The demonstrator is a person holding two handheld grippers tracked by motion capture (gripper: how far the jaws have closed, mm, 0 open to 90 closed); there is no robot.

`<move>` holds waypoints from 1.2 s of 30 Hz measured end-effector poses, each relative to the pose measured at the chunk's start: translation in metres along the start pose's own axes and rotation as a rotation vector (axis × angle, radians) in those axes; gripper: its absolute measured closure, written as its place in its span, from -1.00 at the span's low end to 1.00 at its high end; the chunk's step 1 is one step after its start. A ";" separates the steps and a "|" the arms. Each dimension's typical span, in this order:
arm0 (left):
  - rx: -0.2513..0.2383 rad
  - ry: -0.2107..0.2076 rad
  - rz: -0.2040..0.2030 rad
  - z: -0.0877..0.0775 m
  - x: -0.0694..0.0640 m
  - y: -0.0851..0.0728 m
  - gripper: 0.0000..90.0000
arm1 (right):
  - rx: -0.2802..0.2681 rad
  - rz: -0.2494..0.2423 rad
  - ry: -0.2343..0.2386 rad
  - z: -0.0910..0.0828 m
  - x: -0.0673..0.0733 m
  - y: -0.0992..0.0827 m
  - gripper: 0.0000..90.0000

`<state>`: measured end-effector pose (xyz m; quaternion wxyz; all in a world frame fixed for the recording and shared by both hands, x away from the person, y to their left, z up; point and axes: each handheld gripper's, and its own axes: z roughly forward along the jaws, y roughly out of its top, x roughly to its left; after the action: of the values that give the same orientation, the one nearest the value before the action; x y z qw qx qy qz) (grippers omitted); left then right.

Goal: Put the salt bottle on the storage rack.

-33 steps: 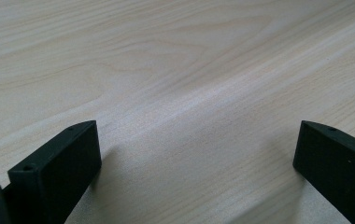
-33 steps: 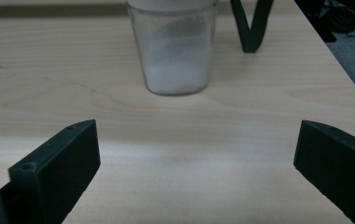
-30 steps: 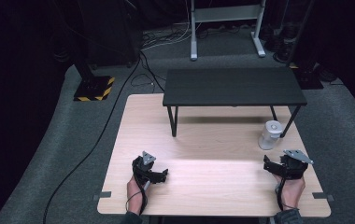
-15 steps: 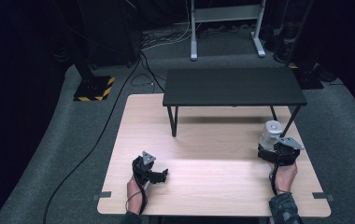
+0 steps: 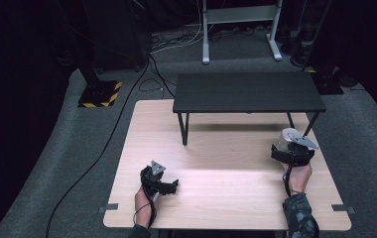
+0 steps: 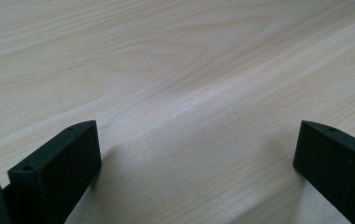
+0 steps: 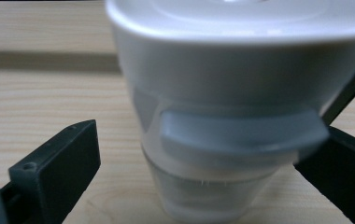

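Pale wood grain runs across the surface [image 5: 226,173], with a small black table [image 5: 248,92] at its far edge. The right tool [image 7: 196,154] stands spread, its jaws flanking a white lidded cup [image 7: 227,93] that sits between them — not yet clenched. It looks light, smooth and likely slippery; take hold low on the body, under the lid's grey tab. The left tool [image 6: 196,154] gapes over bare wood — released. From above, the cup [image 5: 286,139] stands just ahead of the right tool, near the black table's leg.

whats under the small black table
Bare wood of the big table, with shadow beneath the small black table. Its top hides the strip farther back.
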<state>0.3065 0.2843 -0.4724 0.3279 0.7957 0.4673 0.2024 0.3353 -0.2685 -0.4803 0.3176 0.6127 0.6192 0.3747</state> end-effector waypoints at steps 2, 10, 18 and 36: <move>0.000 0.000 0.000 0.000 0.000 0.000 -0.99 | -0.007 0.020 -0.025 0.001 0.002 -0.003 -0.37; 0.000 0.000 0.000 0.000 0.000 0.000 -0.99 | -0.039 -0.014 -0.051 0.000 0.010 -0.012 -0.35; 0.000 0.000 0.000 0.000 0.000 0.000 -0.99 | -0.027 -0.016 -0.051 -0.005 0.010 -0.011 -0.35; 0.000 0.000 0.000 0.000 0.000 0.000 -0.99 | -0.044 -0.031 -0.039 -0.035 0.006 -0.004 -0.35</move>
<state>0.3065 0.2844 -0.4724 0.3278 0.7958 0.4673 0.2024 0.3028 -0.2649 -0.4655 0.3488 0.6030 0.6138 0.3715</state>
